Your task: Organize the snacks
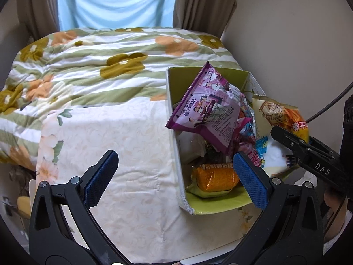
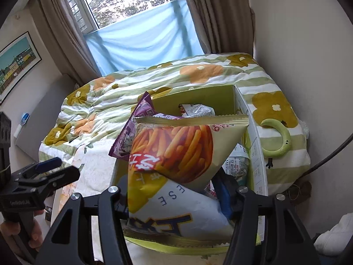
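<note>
- The right gripper [image 2: 176, 198] clamps a cream snack bag [image 2: 176, 154] printed with orange sticks, holding it over the near end of the green cardboard box [image 2: 198, 96]; the bag fills the space between both fingers and tilts toward the lens
- The left gripper [image 1: 174, 176] hangs with its blue-padded fingers [image 1: 251, 178] spread wide and nothing between them; one pad sits over the pale bedsheet [image 1: 121, 143], the other over the box's near corner
- Inside the box [image 1: 176, 132] a purple packet [image 1: 205, 108] leans upright against the left wall, its top poking above the rim; an orange packet [image 1: 216, 176] lies flat at the near end; white and pink wrappers crowd between them
- The box rests on a bed beside a striped floral quilt [image 1: 88, 61]; a green ring-shaped toy [image 2: 280, 139] lies on the quilt just right of the box
</note>
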Motion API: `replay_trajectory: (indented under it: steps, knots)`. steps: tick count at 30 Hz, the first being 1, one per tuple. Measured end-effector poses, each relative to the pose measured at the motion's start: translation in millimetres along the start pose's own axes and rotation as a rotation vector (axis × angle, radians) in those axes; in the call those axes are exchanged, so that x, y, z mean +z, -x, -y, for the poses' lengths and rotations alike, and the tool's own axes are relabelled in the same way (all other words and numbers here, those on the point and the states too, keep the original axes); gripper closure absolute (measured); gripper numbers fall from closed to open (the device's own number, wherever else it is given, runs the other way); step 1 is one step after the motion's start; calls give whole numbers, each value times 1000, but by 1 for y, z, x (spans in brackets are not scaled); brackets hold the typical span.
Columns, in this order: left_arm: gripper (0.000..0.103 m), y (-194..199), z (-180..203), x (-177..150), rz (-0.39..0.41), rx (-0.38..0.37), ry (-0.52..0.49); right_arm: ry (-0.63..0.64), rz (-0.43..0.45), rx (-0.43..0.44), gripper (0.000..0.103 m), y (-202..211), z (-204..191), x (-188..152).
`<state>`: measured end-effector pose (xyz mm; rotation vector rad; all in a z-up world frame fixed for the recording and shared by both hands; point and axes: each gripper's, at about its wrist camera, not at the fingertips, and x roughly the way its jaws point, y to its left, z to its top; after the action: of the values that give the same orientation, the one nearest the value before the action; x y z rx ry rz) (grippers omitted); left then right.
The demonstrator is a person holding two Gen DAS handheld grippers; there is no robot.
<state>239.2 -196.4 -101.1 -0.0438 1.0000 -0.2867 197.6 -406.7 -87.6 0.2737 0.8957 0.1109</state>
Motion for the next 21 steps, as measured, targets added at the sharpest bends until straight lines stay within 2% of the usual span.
replay_trajectory:
  steps: [1,2,3,7,11,18,21]
  knots:
    - [0,3,-3,-4,3,2,1,-15,-1,2,29,-2,1,-2]
    - [0,4,-5,-8,5,2,3,-26,-3,-6,5,-3,1,-4]
    - [0,6,-7,-12,7,-1,4,-31,-5,-21,0,-3,1,-7]
    - [0,21,-16,-29,26,-16,-13,-32,41,-82,0,14,-4,-22]
    - [0,46,-25,-41,60,-11,-38,-31,82,-105,0,37,-16,-36]
    - [0,113,-42,-60,194,26,-53,20,168,-128,0,82,-61,-54]
    - [0,147,-45,-71,268,68,-67,54,218,-135,0,106,-83,-62]
